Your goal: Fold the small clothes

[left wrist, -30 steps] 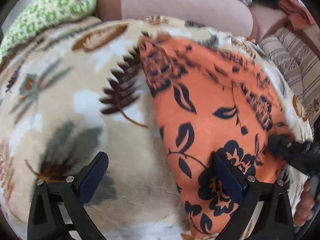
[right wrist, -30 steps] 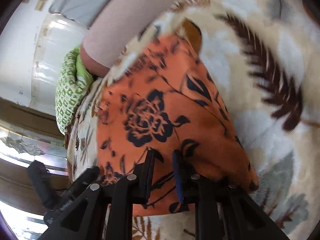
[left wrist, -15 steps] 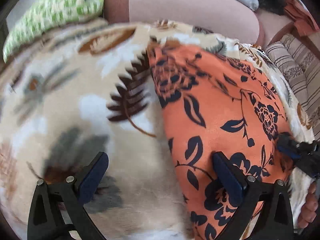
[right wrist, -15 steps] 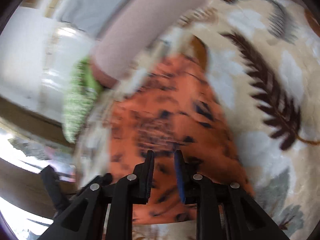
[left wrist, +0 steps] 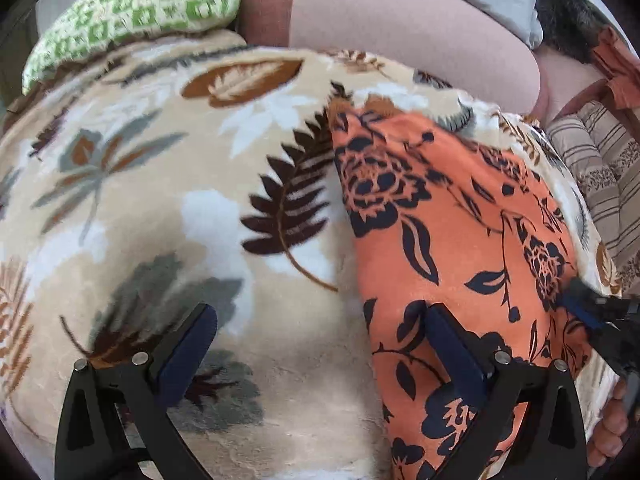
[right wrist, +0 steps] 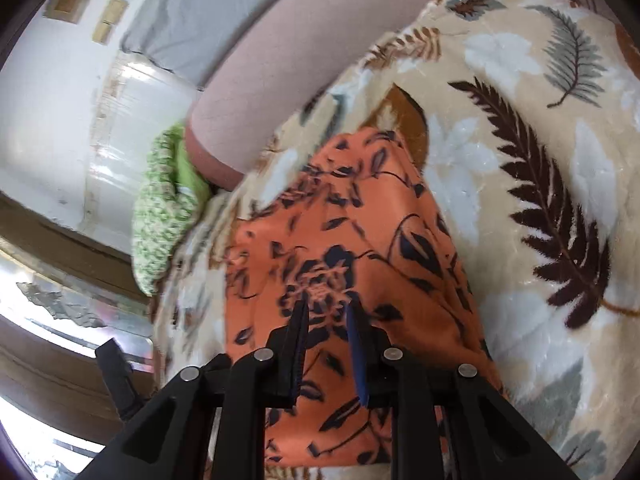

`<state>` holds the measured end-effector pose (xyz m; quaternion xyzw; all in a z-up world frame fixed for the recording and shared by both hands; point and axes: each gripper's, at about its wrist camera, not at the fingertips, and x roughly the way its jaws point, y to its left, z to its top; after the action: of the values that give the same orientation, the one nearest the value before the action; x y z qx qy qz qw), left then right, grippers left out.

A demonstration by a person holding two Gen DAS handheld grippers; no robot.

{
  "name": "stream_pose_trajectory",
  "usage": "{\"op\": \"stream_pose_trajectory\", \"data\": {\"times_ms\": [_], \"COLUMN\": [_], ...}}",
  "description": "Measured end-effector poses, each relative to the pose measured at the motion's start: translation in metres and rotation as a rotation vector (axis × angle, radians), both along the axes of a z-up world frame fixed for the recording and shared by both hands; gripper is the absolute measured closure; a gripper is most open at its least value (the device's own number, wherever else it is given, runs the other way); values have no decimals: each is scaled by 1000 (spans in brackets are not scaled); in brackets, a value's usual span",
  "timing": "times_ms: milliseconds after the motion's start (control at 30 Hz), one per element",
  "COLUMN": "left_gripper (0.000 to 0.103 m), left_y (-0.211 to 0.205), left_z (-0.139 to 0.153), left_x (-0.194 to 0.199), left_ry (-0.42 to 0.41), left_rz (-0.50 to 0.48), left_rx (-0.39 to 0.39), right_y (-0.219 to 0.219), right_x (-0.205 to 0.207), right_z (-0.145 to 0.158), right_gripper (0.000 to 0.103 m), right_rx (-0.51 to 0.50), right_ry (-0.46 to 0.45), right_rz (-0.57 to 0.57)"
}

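An orange cloth with a dark floral print (left wrist: 460,216) lies folded on a beige leaf-patterned blanket (left wrist: 160,200). My left gripper (left wrist: 320,344) is wide open just above the blanket, its right finger over the cloth's near left edge. In the right wrist view the cloth (right wrist: 352,232) lies ahead of my right gripper (right wrist: 326,320), whose jaws stand a narrow gap apart above the cloth, holding nothing. The right gripper also shows at the right edge of the left wrist view (left wrist: 592,312).
A pink bolster (left wrist: 400,16) lies along the far edge of the blanket. A green patterned cushion (left wrist: 128,4) sits at the far left. A striped cushion (left wrist: 600,176) is at the right. A white wall (right wrist: 48,92) and a wooden frame (right wrist: 60,248) stand beyond.
The right gripper has opened a little and lifted back off the cloth. The left gripper has shifted left, so the cloth sits further right in its view.
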<state>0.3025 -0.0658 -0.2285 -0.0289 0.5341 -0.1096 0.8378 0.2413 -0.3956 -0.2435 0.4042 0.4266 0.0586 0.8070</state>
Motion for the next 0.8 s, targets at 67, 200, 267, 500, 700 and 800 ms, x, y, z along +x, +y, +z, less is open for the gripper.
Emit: {"op": "stream_pose_trajectory", "data": {"times_ms": [67, 200, 267, 500, 700, 800], "left_gripper": [0, 0, 0, 0, 0, 0], "left_y": [-2, 2, 6, 12, 14, 19], "left_z": [0, 11, 18, -1, 5, 20], "left_x": [0, -2, -3, 8, 8, 2], "left_ry": [1, -18, -42, 20, 16, -23], "left_rz": [-6, -4, 11, 59, 45, 39], "left_rx": [7, -26, -66, 35, 12, -91], "right_y": [5, 7, 7, 25, 38, 32], "right_x": [9, 12, 10, 19, 27, 22], "right_z": [-14, -14, -7, 6, -12, -7], "right_gripper": [80, 81, 79, 79, 78, 78], "right_rx": [-29, -30, -5, -19, -54, -39], "right_ry": [78, 77, 40, -31, 61, 47], "right_rz": [23, 31, 24, 76, 122, 105]}}
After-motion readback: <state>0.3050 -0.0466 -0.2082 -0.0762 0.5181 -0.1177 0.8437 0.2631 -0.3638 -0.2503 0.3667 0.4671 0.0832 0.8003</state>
